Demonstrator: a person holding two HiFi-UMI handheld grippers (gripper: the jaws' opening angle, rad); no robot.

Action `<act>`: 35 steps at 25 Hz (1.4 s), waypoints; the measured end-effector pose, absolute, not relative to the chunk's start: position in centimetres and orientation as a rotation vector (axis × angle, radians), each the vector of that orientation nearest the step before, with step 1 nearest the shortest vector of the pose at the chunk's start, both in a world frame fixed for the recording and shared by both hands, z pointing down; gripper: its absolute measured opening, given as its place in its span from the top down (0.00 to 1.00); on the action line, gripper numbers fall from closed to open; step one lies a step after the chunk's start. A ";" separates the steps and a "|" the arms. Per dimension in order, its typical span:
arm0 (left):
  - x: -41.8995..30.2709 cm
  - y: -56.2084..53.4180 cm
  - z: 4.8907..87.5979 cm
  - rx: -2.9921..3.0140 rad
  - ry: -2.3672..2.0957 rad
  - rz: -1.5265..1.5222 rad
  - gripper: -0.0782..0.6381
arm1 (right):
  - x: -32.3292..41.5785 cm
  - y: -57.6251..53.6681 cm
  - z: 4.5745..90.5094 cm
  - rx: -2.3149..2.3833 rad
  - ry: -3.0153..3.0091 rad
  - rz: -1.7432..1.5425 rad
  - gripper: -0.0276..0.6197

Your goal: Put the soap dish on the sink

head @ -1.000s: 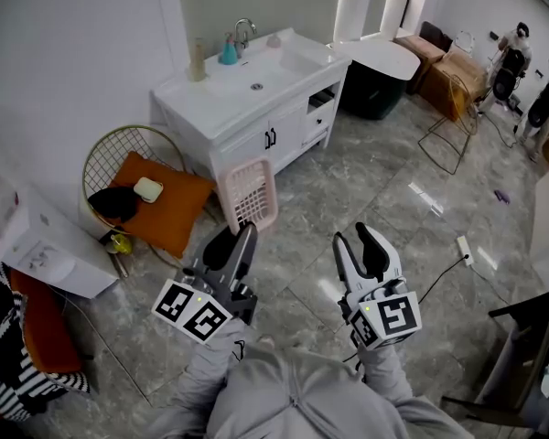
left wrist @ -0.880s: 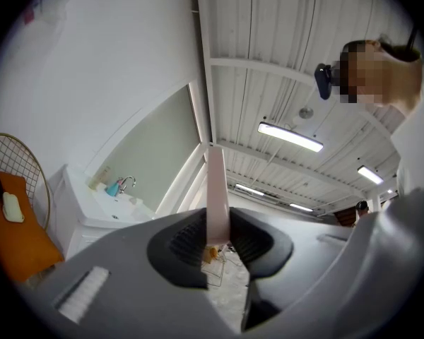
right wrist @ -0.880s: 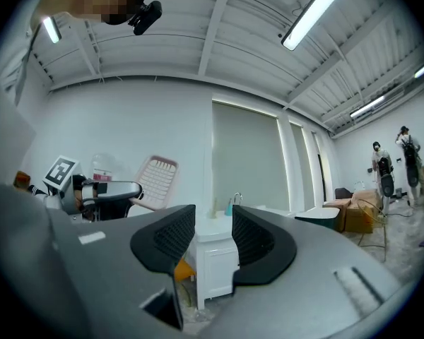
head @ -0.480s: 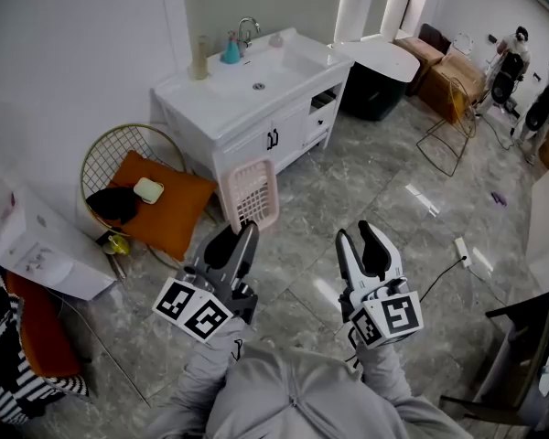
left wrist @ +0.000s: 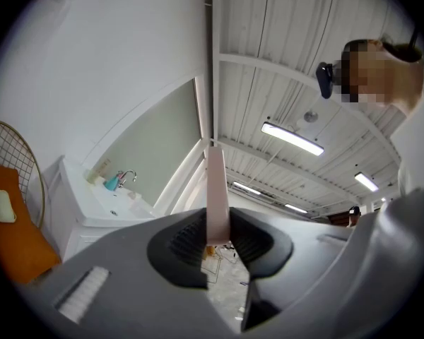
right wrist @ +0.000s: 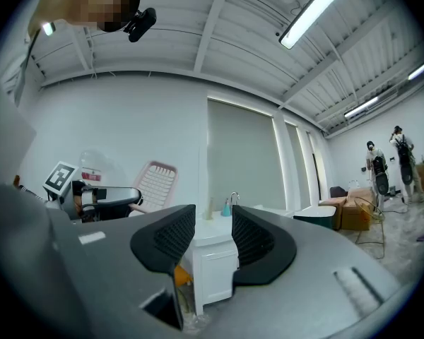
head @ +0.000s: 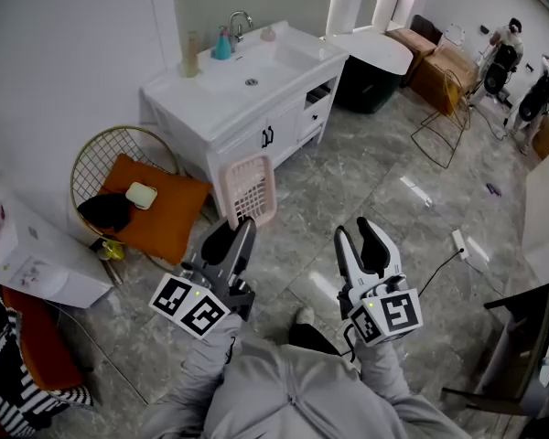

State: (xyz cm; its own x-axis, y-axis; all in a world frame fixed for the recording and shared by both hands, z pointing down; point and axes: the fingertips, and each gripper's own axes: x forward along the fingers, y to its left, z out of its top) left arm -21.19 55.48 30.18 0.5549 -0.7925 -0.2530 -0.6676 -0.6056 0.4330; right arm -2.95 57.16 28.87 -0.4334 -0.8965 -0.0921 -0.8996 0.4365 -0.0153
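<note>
We hold the soap dish (head: 249,190), not yet on the sink (head: 201,94).
Left fingers (head: 242,250) pinch it, right fingers (head: 345,256) are spread and empty; next we should reach to twelve o'clock.

Pink slotted soap dish (head: 248,190), orange cushion (head: 169,218)

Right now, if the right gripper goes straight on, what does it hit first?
Probably the sink cabinet, framed between the open right gripper's jaws. The floor between looks free, though depth is unclear.
</note>
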 end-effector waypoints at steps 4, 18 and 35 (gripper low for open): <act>-20.9 52.8 30.4 2.504 -1.207 -0.608 0.69 | -2.5 54.5 29.2 -1.634 2.583 0.047 0.74; -15.1 35.6 30.8 2.465 -1.268 -0.591 0.69 | 3.2 36.8 30.0 -1.555 2.644 -0.004 0.74; -9.6 16.3 31.6 2.435 -1.301 -0.587 0.69 | 8.0 17.4 31.0 -1.506 2.681 -0.031 0.74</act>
